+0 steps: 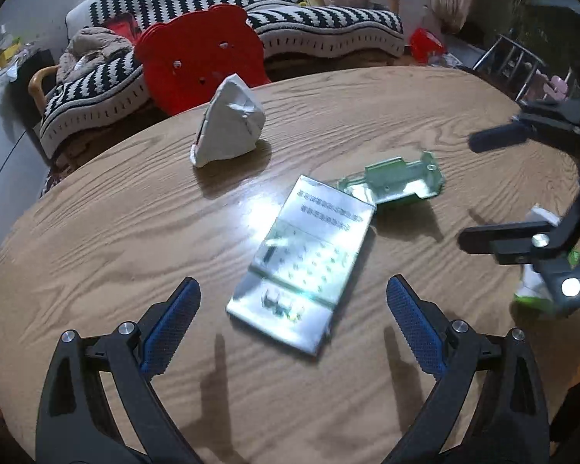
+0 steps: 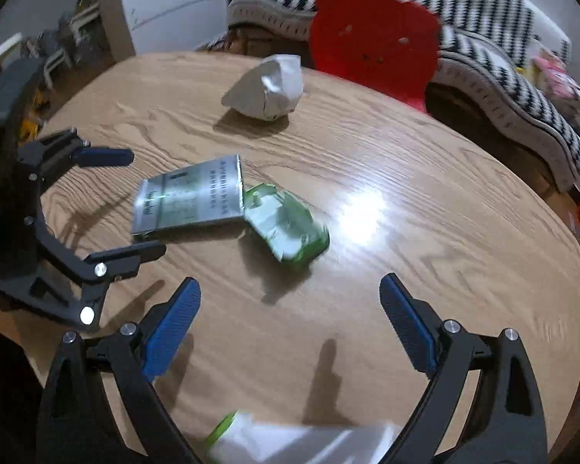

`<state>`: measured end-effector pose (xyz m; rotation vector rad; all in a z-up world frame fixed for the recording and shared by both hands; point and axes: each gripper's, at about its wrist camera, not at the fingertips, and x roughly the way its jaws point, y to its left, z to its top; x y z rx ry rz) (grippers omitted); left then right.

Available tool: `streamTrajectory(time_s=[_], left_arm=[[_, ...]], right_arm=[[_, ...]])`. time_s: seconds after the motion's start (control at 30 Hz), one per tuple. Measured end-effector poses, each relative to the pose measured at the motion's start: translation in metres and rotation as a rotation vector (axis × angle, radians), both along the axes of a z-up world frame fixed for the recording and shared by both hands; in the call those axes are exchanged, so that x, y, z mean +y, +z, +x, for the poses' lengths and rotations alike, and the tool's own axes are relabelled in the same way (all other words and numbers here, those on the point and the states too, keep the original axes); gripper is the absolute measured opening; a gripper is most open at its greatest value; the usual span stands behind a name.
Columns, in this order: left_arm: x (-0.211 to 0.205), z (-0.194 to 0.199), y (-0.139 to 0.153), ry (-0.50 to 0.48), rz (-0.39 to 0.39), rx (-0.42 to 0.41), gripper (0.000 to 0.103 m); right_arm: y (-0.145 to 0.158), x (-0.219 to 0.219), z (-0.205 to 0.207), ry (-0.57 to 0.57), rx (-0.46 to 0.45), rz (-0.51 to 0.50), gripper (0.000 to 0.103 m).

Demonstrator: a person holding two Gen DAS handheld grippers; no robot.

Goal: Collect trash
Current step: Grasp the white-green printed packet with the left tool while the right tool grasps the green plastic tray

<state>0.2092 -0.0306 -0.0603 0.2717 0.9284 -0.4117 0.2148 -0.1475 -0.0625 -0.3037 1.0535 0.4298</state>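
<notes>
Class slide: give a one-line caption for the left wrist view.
Open left gripper hovers over a silver packet on the round table, green wrapper and crumpled paper beyond.

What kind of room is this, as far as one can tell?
Probably a home living room: a sofa with a black-and-white zigzag cover, a red plastic chair, and a round wooden table in front of it.

Flat packet (image 1: 301,263) mid-tabletop (image 1: 96,232), torn carton (image 1: 398,181) touching its far corner, crumpled wrapper (image 1: 228,123) farther back.
</notes>
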Motion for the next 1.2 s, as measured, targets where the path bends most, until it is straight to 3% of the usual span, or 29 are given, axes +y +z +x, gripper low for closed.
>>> streamTrajectory(time_s=[0.2, 0.3, 0.4, 0.47, 0.53, 0.6, 0.77, 1.07, 1.2], left_arm=[[-0.013, 0.009, -0.012, -0.042, 0.025, 0.003, 0.094], [-0.012, 0.015, -0.017, -0.037, 0.013, 0.025, 0.094], [-0.009, 0.020, -0.017, -0.026, 0.011, 0.011, 0.092], [-0.008, 0.022, -0.017, -0.028, -0.015, 0.021, 0.080], [-0.008, 0.021, -0.015, -0.031, -0.023, 0.012, 0.068], [-0.011, 0.018, -0.013, -0.030, -0.014, 0.012, 0.063], [-0.014, 0.001, -0.010, -0.011, 0.015, 0.000, 0.062], [-0.037, -0.080, 0.031, 0.020, 0.043, -0.107, 0.062], [-0.061, -0.120, 0.052, 0.014, 0.009, -0.147, 0.062]], right_arm=[[-0.019, 0.008, 0.036, 0.071, 0.073, -0.008, 0.090], [-0.025, 0.012, 0.041, 0.098, 0.089, 0.004, 0.084], [-0.029, 0.016, 0.044, 0.118, 0.091, 0.001, 0.070], [-0.028, 0.017, 0.042, 0.121, 0.079, 0.012, 0.048], [-0.027, 0.016, 0.040, 0.111, 0.095, 0.030, 0.037], [-0.028, 0.015, 0.037, 0.100, 0.087, 0.009, 0.036], [-0.017, 0.000, 0.010, 0.035, 0.054, 0.037, 0.036], [0.029, -0.045, -0.094, -0.069, -0.069, 0.128, 0.036], [0.044, -0.074, -0.142, -0.145, -0.109, 0.152, 0.036]])
